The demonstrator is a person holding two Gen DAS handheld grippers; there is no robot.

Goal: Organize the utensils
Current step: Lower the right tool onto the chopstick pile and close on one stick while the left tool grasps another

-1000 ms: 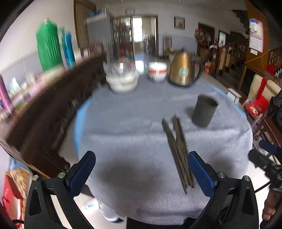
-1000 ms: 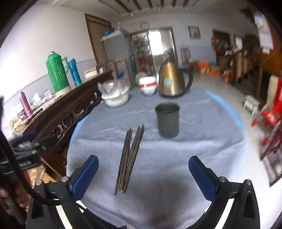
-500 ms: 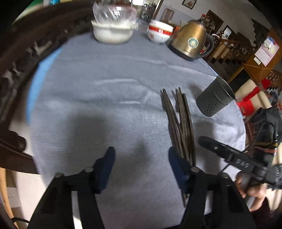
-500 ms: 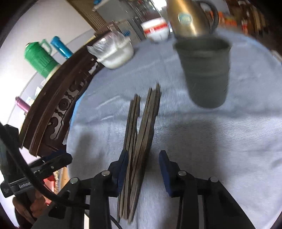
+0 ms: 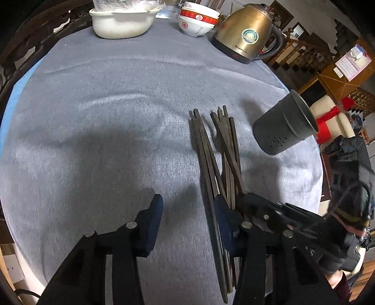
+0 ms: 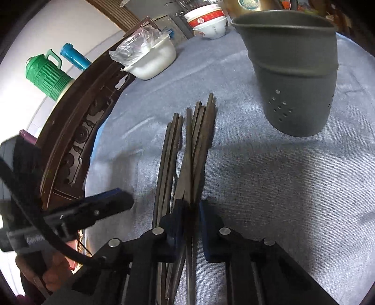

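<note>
A dark grey perforated holder (image 6: 293,77) stands upright on the grey cloth (image 5: 105,117), its inside not visible, with a white basin (image 5: 121,21) covered in clear plastic, stacked red-and-white bowls (image 5: 198,22) and a brass-coloured kettle (image 5: 248,37) at the far edge. The dark chopsticks (image 6: 194,145) lie bundled just left of the holder; the right gripper (image 6: 191,225) is closing, its blue pads narrow around part of the bundle. The left gripper (image 5: 187,220) is closing too, about half open over bare cloth, its right finger just beside the chopsticks.

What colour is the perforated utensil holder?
Dark grey utensil holder, clearest in the right wrist view.
</note>
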